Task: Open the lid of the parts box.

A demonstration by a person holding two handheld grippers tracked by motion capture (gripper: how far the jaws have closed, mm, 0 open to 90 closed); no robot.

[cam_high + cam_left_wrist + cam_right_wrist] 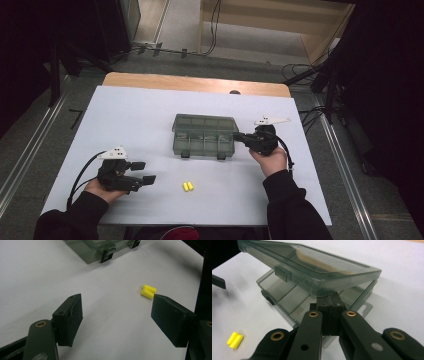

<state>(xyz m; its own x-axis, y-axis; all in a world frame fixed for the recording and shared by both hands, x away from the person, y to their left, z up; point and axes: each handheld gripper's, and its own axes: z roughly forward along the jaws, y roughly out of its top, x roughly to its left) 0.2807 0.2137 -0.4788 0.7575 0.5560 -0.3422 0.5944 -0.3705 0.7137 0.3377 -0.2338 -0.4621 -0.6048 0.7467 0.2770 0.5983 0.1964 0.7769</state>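
A smoky clear plastic compartment box [205, 134] sits mid-table with its latches facing me. In the right gripper view its lid [312, 266] is lifted partway above the divided base [287, 296]. My right gripper [239, 136] is shut, and its joined tips [329, 302] are wedged in the gap under the lid's edge at the box's right end. Two small yellow foam cylinders [188, 186] lie side by side on the white surface in front of the box. My left gripper [145, 172] stands open to their left, low over the table, and the cylinders [148, 291] lie just beyond its right-hand pad.
The white sheet [150, 115] covers a wooden table whose far edge [195, 82] shows. Around the table are grey floor, cables and dark stands. The cylinders [235, 340] lie left of the right gripper's arms.
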